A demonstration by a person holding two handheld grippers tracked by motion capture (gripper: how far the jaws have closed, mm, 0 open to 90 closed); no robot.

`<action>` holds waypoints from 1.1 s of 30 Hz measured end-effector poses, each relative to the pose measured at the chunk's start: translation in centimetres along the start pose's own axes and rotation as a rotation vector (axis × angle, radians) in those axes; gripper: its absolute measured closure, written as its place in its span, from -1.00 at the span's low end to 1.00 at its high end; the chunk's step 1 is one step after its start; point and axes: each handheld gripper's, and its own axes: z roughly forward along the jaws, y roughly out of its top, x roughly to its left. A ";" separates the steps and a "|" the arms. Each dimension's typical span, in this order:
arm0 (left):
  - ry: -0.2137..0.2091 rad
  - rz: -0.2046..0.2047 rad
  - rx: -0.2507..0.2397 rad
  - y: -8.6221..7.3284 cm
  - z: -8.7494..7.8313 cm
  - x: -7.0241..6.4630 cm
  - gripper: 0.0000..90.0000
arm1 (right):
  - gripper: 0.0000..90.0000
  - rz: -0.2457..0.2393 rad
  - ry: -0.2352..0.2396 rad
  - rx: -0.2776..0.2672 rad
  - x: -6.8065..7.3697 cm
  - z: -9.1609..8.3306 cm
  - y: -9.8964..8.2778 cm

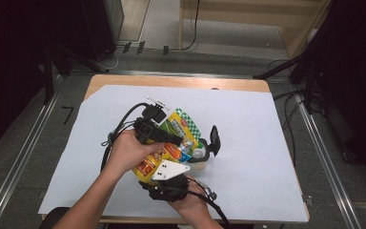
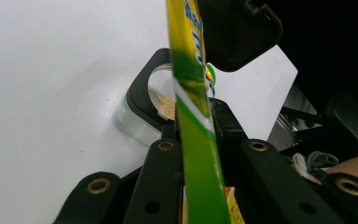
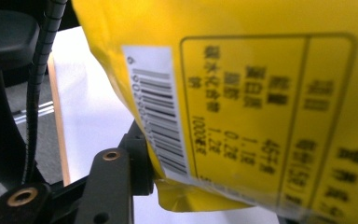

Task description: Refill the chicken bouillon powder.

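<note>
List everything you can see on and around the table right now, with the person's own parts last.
Yellow and green printed snack bag: one, table centre, held up between both grippers.
Clear round container: one, holding tan crumbs, beneath the bag's tip.
White paper sheet: one, covering the tabletop.
Wooden table: one, tan edge at the far side.
Left gripper: one, black, shut on the bag's thin edge.
Right gripper: one, black with grey plate, at the bag's near end; grip unclear.
Hands: two, from the bottom.

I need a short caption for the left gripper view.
Left gripper pinches a yellow-green snack bag edge-on above a clear container.
</note>
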 end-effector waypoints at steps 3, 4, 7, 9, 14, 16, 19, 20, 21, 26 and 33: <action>-0.007 0.001 -0.005 -0.2 -0.1 0.0 0.81 | 0.27 0.013 0.013 -0.005 -0.1 0.0 -0.1; -0.007 0.002 -0.009 -0.3 -0.2 0.0 0.80 | 0.27 0.014 0.013 -0.010 -0.1 0.0 -0.1; -0.011 0.005 -0.016 -0.6 -0.4 0.2 0.75 | 0.28 0.044 0.038 -0.031 -0.2 -0.2 0.0; -0.014 0.011 -0.016 -0.8 -0.6 0.4 0.74 | 0.28 0.074 0.056 -0.045 -0.3 -0.4 0.0; -0.021 0.004 -0.020 -1.0 -0.9 0.3 0.65 | 0.30 0.105 0.072 -0.071 -0.6 -0.7 -0.1; 0.006 0.013 -0.009 -1.1 -0.8 0.2 0.70 | 0.30 0.119 0.084 -0.072 -0.6 -0.7 -0.2; 0.045 0.049 0.008 -1.1 -0.5 -0.1 0.94 | 0.28 0.118 0.092 -0.059 -0.4 -0.4 -0.3; 0.053 0.052 0.013 -1.1 -0.3 -0.2 0.94 | 0.28 0.118 0.092 -0.059 -0.4 -0.4 -0.3; 0.054 0.048 0.019 -1.1 -0.2 -0.3 0.95 | 0.28 0.123 0.102 -0.058 -0.4 -0.3 -0.3; 0.057 0.036 0.025 -1.1 -0.3 -0.1 0.98 | 0.19 0.091 0.132 -0.054 -0.3 -0.2 -0.2; 0.065 0.024 0.023 -1.0 -0.5 0.0 0.98 | 0.20 0.050 0.142 -0.026 -0.3 -0.1 0.0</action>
